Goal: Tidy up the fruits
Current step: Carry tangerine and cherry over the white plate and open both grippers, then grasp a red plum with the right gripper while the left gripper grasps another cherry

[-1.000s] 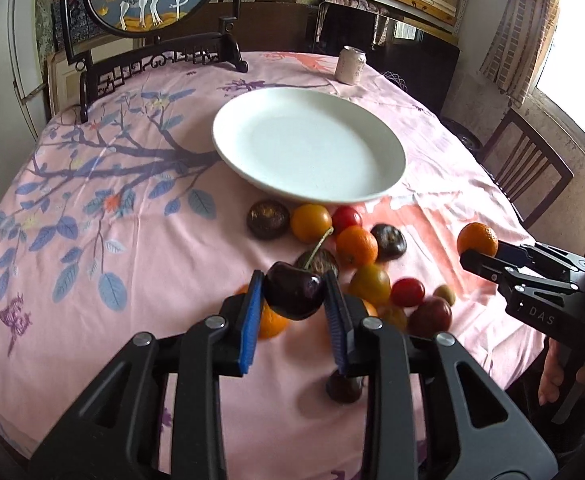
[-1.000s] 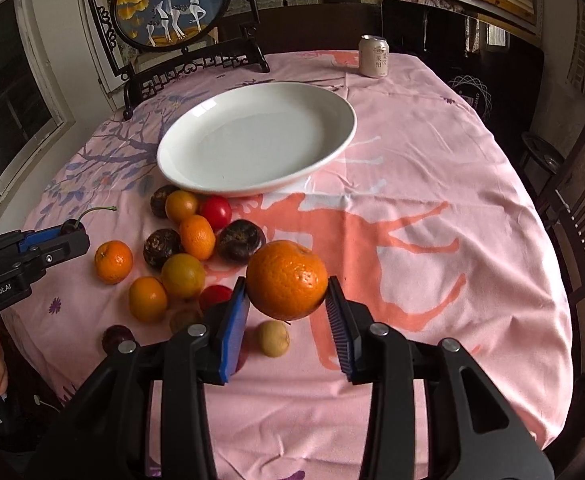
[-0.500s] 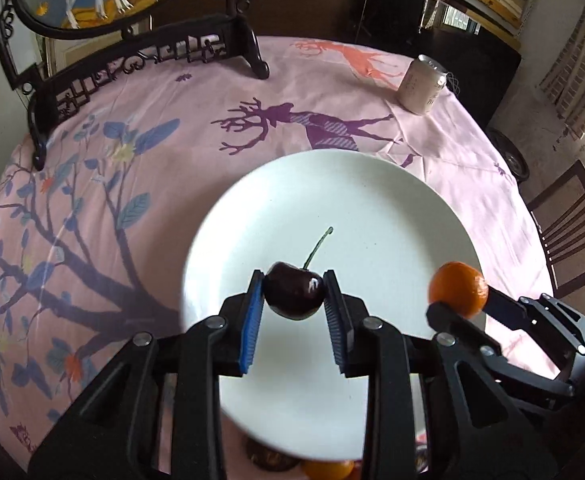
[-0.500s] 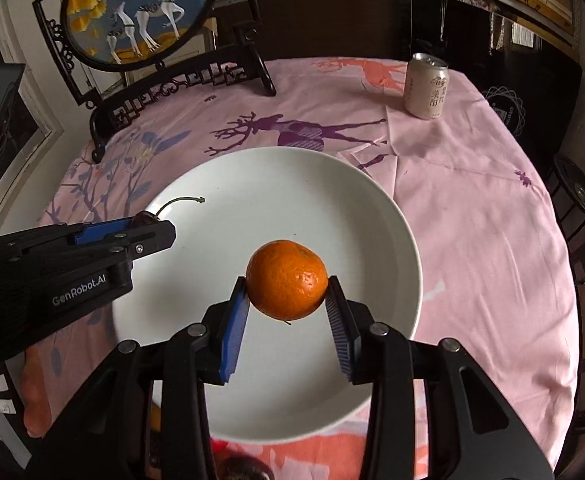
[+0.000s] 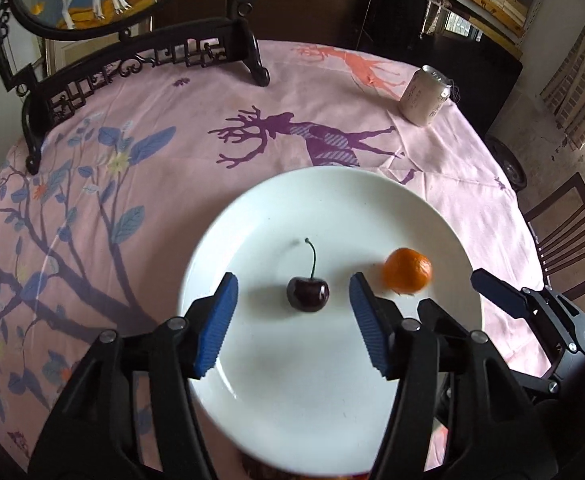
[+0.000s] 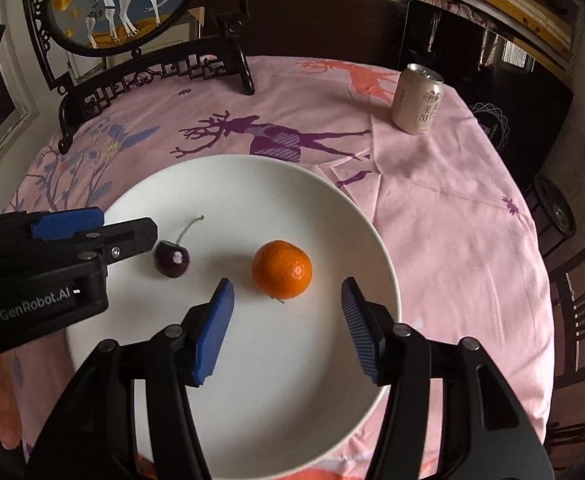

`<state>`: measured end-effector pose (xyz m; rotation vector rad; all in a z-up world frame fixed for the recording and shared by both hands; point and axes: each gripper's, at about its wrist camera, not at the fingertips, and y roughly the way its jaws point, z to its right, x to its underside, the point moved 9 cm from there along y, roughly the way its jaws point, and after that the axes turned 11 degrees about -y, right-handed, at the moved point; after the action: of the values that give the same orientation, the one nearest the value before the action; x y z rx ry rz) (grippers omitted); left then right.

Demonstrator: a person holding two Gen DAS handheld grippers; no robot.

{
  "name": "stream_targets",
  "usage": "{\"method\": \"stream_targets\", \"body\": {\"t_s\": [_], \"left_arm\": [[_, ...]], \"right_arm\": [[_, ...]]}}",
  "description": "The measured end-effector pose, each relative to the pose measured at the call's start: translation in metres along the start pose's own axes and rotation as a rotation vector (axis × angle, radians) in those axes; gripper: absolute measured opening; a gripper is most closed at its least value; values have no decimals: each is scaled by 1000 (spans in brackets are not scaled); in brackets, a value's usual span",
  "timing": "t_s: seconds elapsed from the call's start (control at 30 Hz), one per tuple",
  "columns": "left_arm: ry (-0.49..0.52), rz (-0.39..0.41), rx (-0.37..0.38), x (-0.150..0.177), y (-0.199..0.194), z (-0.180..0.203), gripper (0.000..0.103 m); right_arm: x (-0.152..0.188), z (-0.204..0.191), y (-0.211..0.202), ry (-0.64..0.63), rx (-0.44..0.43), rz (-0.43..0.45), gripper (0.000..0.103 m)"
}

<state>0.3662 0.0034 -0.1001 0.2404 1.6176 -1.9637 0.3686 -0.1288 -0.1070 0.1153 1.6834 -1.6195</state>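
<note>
A dark red cherry (image 5: 307,293) with a green stem lies on the white plate (image 5: 332,400), between the tips of my open left gripper (image 5: 292,292). An orange mandarin (image 6: 281,269) lies on the same plate (image 6: 292,400), just ahead of my open right gripper (image 6: 286,292). The mandarin also shows in the left wrist view (image 5: 407,271), slightly blurred. The cherry also shows in the right wrist view (image 6: 171,259), beside the left gripper's fingers (image 6: 132,236). The right gripper's fingers (image 5: 496,292) show at the right of the left wrist view. Both grippers hold nothing.
The plate sits on a round table with a pink printed cloth (image 5: 132,168). A drink can (image 6: 417,99) stands at the far right. A dark carved stand with a round painted screen (image 6: 124,0) stands at the far left. Wooden chairs (image 5: 568,236) stand to the right.
Both grippers have opened over the plate. The cherry has dropped from the left gripper and the mandarin from the right gripper; both now lie on the plate.
</note>
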Motion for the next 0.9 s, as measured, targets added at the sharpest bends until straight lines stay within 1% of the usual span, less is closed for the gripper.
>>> {"method": "stream_targets", "body": {"t_s": [0.03, 0.07, 0.1, 0.13, 0.17, 0.2, 0.3, 0.37, 0.43, 0.5, 0.6, 0.7, 0.8, 0.83, 0.9], "left_arm": [[5, 32, 8, 10, -18, -1, 72], [12, 62, 3, 21, -34, -3, 77], [21, 96, -1, 37, -53, -6, 86], [32, 126, -1, 55, -69, -9, 91], [45, 146, -3, 75, -82, -13, 92], [57, 157, 0, 99, -94, -17, 92], [75, 141, 35, 165, -114, -29, 92], [88, 132, 34, 201, -123, -40, 92], [105, 140, 1, 227, -128, -49, 92], [116, 132, -9, 246, -131, -55, 93], [108, 89, -1, 261, -124, -57, 93], [112, 71, -8, 268, -119, -55, 93], [109, 69, -18, 268, -117, -56, 93], [107, 66, -16, 269, -116, -56, 93], [105, 62, -18, 269, -115, -57, 93]], "right_arm": [[6, -4, -18, -8, 16, 13, 60], [16, -12, -36, -22, 26, 24, 61], [27, -21, -54, -34, 27, 34, 63], [43, -30, -70, -41, 29, 39, 64], [61, -39, -84, -42, 38, 40, 65], [81, -45, -96, -34, 46, 39, 69], [145, -62, -117, 40, 36, 28, 69], [178, -69, -125, 100, 8, 19, 69], [203, -75, -129, 131, -1, 1, 69], [215, -78, -132, 141, -5, -11, 69], [219, -85, -133, 146, -17, -3, 69], [215, -95, -134, 113, -29, 32, 69], [210, -99, -135, 65, 10, 72, 67], [209, -98, -133, 70, -1, 76, 64], [209, -99, -127, 78, -32, 69, 62]]}}
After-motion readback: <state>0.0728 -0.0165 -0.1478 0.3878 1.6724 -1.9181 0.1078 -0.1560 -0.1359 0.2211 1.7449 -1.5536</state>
